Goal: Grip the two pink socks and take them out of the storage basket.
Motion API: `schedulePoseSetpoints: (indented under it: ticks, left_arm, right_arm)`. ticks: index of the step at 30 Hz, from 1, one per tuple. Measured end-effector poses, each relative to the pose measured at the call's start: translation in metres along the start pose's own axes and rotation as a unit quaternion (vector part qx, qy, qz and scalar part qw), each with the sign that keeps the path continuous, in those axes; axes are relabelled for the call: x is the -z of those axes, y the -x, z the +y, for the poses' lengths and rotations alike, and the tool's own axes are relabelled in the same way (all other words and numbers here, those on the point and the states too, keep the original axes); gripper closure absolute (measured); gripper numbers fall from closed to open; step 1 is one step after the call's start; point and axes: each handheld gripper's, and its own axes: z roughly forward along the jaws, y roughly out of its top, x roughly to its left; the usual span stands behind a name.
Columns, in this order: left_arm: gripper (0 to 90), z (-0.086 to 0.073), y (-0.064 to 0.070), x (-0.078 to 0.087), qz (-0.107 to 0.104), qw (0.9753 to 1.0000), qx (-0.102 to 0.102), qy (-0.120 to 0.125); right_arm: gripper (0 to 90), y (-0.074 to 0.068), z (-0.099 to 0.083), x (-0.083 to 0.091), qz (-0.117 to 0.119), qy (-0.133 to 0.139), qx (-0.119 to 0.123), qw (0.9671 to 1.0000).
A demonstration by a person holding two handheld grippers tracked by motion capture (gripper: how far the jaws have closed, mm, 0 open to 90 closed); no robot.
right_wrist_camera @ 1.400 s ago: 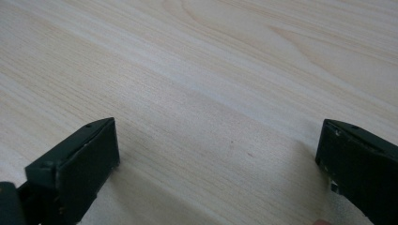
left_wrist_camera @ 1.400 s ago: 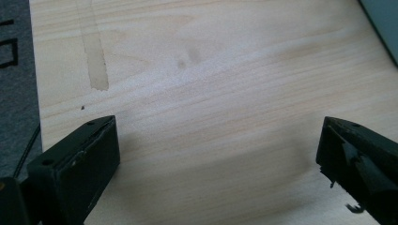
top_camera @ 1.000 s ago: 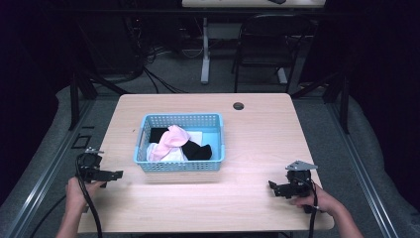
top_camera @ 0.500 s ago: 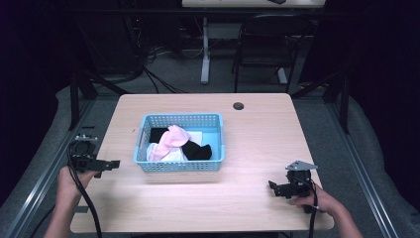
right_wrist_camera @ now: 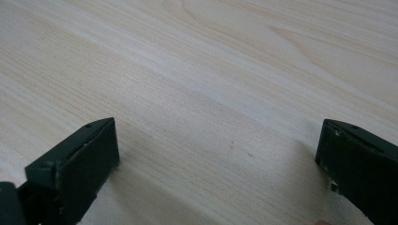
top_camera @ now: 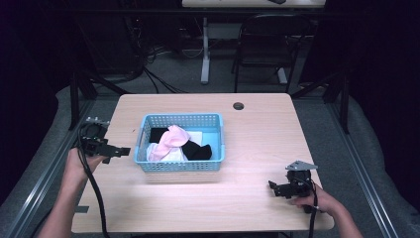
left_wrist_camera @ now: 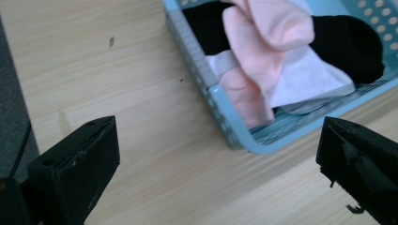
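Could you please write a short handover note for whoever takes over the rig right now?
Left tool: open, holding nothing, off the table, just left of the blue basket and aimed at it.
Right tool: open, holding nothing, low over bare table at the near right.
The pink sock, black sock and white sock all lie in the basket.
Done: nothing taken out.
Left: probably lifting the socks out, pink one first.

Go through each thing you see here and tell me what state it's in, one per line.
Left claw: open, empty, raised beside the basket's left end.
Right claw: open, empty, low over bare table.
Blue basket: upright on the table, holding clothes.
Pink garment: crumpled, on top of the pile.
Black garment: bunched in the basket.
White garment: under the pink one.
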Motion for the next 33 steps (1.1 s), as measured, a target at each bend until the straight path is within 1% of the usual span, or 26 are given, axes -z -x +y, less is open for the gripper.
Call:
schedulePoseSetpoints:
  ticks: [3, 6, 8, 12, 16, 18, 23, 25, 30, 33]
  left_arm:
    - [0.0, 0.012, 0.009, -0.004, -0.008, 0.9998, -0.015, -0.006]
    - [0.0, 0.024, 0.017, -0.011, -0.021, 0.9991, -0.031, -0.022]
    - [0.0, 0.031, 0.023, -0.016, -0.023, 0.9983, -0.042, -0.033]
    - [0.0, 0.044, 0.032, -0.026, -0.031, 0.9974, -0.051, -0.04]
    - [0.0, 0.056, 0.042, -0.039, -0.039, 0.9962, -0.061, -0.049]
    - [0.0, 0.061, 0.047, -0.047, -0.043, 0.9953, -0.065, -0.056]
    - [0.0, 0.073, 0.058, -0.067, -0.047, 0.9926, -0.08, -0.078]
    - [0.0, 0.076, 0.061, -0.076, -0.039, 0.9922, -0.082, -0.086]
    - [0.0, 0.083, 0.066, -0.096, -0.038, 0.9904, -0.085, -0.102]
    - [0.2, 0.087, 0.067, -0.106, -0.037, 0.9899, -0.079, -0.112]
  right_arm:
    - [0.0, 0.0, 0.0, 0.0, 0.0, 0.0, 0.0, 1.0]
    - [0.0, 0.0, 0.0, 0.0, 0.0, 0.0, 0.0, 1.0]
    - [0.0, 0.0, 0.0, 0.0, 0.0, 0.0, 0.0, 1.0]
    - [0.0, 0.0, 0.0, 0.0, 0.0, 0.0, 0.0, 1.0]
    - [0.0, 0.0, 0.0, 0.0, 0.0, 0.0, 0.0, 1.0]
    - [0.0, 0.0, 0.0, 0.0, 0.0, 0.0, 0.0, 1.0]
    - [0.0, 0.0, 0.0, 0.0, 0.0, 0.0, 0.0, 1.0]
    - [0.0, 0.0, 0.0, 0.0, 0.0, 0.0, 0.0, 1.0]
    - [0.0, 0.0, 0.0, 0.0, 0.0, 0.0, 0.0, 1.0]
    - [0.0, 0.0, 0.0, 0.0, 0.0, 0.0, 0.0, 1.0]
